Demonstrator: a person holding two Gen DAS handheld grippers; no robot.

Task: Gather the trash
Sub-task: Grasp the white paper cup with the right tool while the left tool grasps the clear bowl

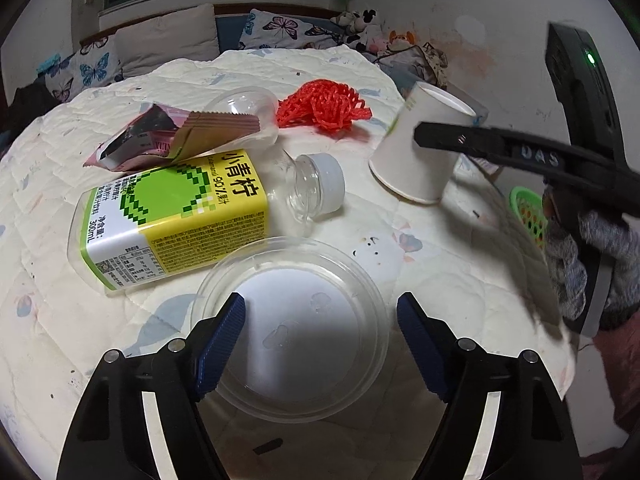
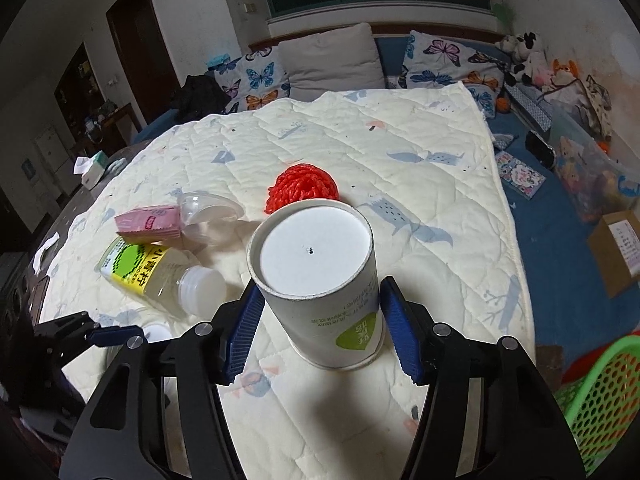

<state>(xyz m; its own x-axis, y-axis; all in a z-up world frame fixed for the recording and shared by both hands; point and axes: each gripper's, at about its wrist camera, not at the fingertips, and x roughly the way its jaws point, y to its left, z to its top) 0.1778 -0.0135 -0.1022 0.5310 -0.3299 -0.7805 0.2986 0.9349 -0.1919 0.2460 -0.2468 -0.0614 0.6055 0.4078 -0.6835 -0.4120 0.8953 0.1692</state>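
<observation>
A clear round plastic container (image 1: 304, 344) lies on the quilt between the fingers of my left gripper (image 1: 320, 300), which is open. Its left pad (image 1: 222, 340) overlaps the rim, and the right pad stands just outside it. An upside-down white paper cup (image 2: 316, 256) stands on the quilt with my right gripper (image 2: 322, 282) shut on it, a blue pad against each wall. In the left wrist view the cup (image 1: 404, 168) shows with a right finger (image 1: 480, 142) across it. Nearby lie a yellow-green labelled bottle (image 1: 176, 216), a pink wrapper (image 1: 160, 136), a red net (image 1: 324, 108) and a clear dome lid (image 1: 248, 108).
A green perforated basket (image 2: 600, 392) sits at the lower right, off the quilt's edge. A gloved hand (image 1: 600, 264) holds the right gripper. Pillows and soft toys line the far wall. A cardboard box (image 2: 620, 248) and booklets lie on the blue surface to the right.
</observation>
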